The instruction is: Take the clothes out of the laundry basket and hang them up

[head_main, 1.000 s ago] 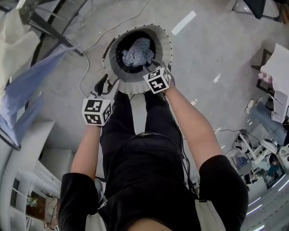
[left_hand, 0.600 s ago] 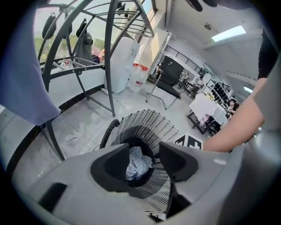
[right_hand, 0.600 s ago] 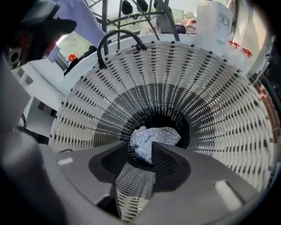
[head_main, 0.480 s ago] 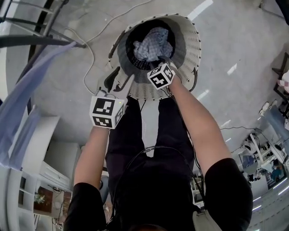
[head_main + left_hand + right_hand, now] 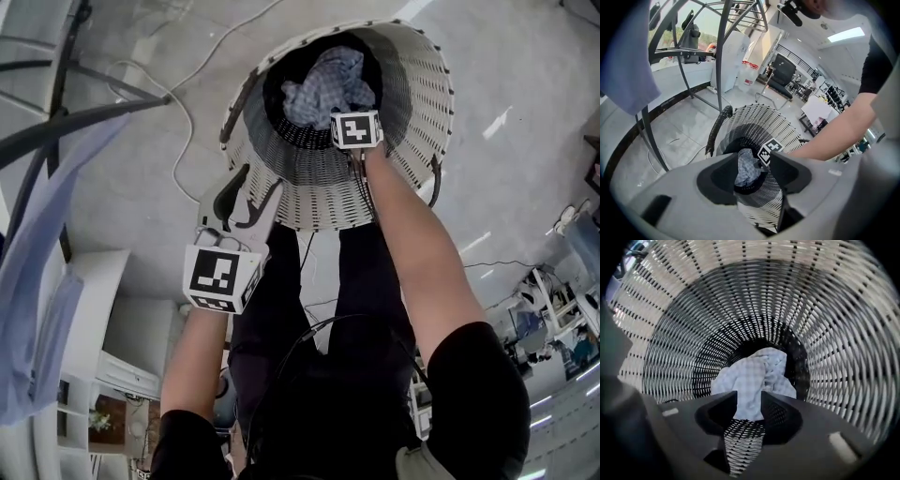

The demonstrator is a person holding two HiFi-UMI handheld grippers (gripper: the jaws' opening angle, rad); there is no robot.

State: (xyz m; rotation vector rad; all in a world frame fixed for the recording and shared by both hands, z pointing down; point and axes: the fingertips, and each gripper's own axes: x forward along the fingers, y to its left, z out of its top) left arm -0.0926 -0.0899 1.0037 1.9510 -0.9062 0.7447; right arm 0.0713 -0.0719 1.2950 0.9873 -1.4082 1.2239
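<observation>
A: Where's the washing?
B: 1 crumpled checked garment (image 5: 323,86) lies at the bottom of the laundry basket (image 5: 417,122), which stands on the floor toward 12 o'clock in the head view. I can't tell whether anything lies beneath it.
A: And the right gripper (image 5: 749,400)?
B: It's deep inside the basket, pointing almost straight down at the cloth. Its jaws stand apart and have just been closing a little. The garment shows through the gap beyond the tips, but nothing is pinched between them yet. The basket is tall and narrow, so I judge that straight down is the only way in.
A: The left gripper (image 5: 753,161)?
B: It's outside the rim, at about 7 o'clock of the basket, jaws open and empty, aimed toward the mouth. It probably hangs there because 2 tools won't fit inside. From there it's near enough to take a second hold once the cloth comes up.
A: Where does the cloth go?
B: The drying rack (image 5: 66,122) stands at 10 o'clock, well apart from the basket. A blue garment (image 5: 42,281) hangs from it at 9 o'clock.
A: Any risk?
B: A loose cable (image 5: 191,131) lies on the floor at 9 o'clock of the basket. A trailing sleeve could snag it, or catch on the wicker.
</observation>
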